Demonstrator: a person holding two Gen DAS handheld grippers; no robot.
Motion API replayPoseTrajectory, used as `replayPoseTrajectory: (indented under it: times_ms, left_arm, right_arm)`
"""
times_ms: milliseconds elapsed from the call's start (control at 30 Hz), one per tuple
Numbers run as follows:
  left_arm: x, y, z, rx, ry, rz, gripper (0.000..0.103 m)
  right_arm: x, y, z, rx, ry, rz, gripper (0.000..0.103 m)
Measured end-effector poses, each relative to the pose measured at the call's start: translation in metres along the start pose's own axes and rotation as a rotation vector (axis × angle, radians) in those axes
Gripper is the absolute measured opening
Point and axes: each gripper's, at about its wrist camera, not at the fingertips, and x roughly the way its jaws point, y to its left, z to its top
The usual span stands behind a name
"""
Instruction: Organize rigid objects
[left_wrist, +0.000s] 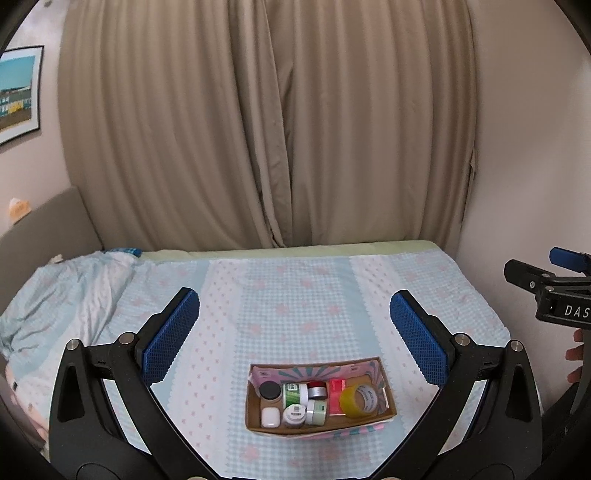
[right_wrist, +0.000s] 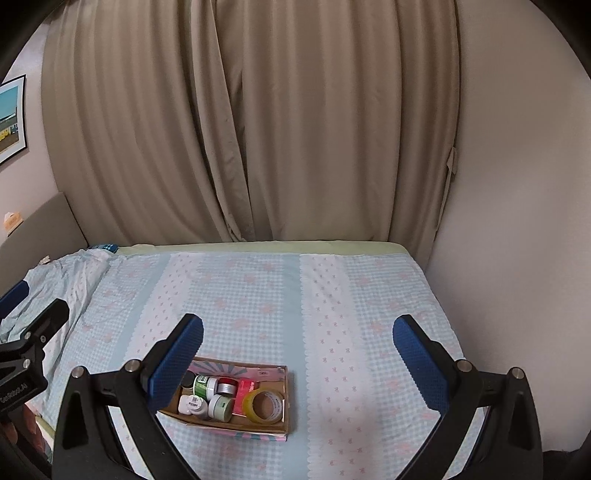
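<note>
Left gripper (left_wrist: 294, 332): spread wide, empty, above box (left_wrist: 389, 400).
Right gripper (right_wrist: 297, 352): wide apart, empty.
Risk: tape roll (left_wrist: 359, 400) leans; a nudge could topple jars (left_wrist: 295, 393).

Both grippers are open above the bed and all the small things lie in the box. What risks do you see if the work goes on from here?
1. The cardboard box sits on a soft bed sheet; pressing down may tilt it.
2. The jars are packed tightly together, so open fingers of the left gripper may knock a neighbour.
3. The tape roll leans against the red box and may roll when touched by the right gripper.
</note>
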Motion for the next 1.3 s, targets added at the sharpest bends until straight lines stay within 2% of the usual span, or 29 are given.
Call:
replayPoseTrajectory:
  times_ms: [1300]
  left_arm:
    - [0.0005, -0.0039, -0.0003, -0.016, 0.005, -0.007, 0.103]
  right_arm:
    - [0.0014, 0.0021, -0.0008, -0.003, -0.008, -0.012, 0.102]
